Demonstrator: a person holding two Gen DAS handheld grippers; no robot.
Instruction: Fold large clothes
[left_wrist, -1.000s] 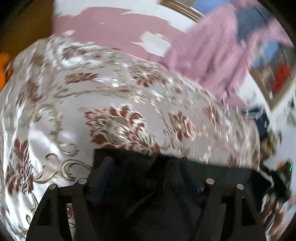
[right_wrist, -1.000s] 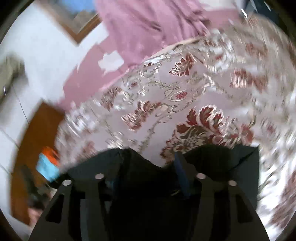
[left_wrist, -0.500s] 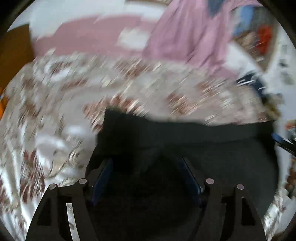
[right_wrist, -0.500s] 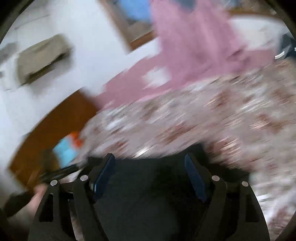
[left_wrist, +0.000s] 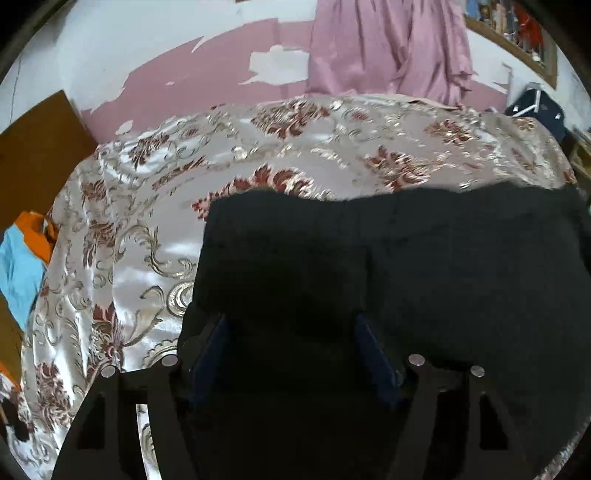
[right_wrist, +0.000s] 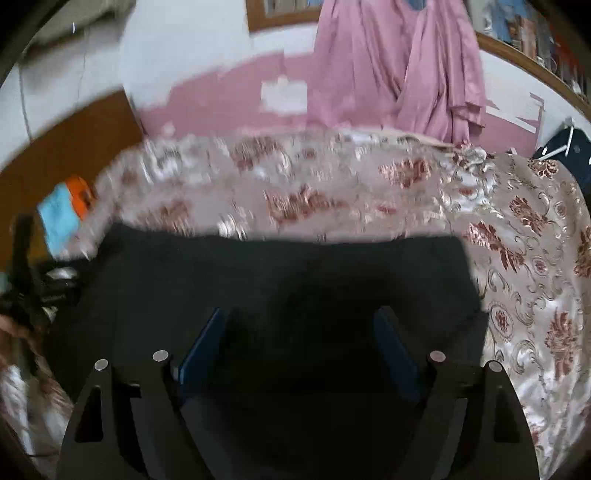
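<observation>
black garment (left_wrist: 424, 266), spread flat on floral bedspread (left_wrist: 147, 221), straight far edge

**Layout, both wrist views**

Garment (left_wrist: 424, 266) lies on bedspread (left_wrist: 147, 229), spanning the near part of it. Left gripper (left_wrist: 291, 332) over garment's left end, right gripper (right_wrist: 299, 332) over its right end. Curtain (left_wrist: 388, 44) hangs behind the bed; cloth pile (left_wrist: 26, 251) off bed's left edge.

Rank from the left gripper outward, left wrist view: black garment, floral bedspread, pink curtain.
From the left gripper:
1. black garment, between and ahead of the fingers, spreading right.
2. floral bedspread, under and beyond the garment, showing mostly left.
3. pink curtain, at the far wall, upper right.
</observation>
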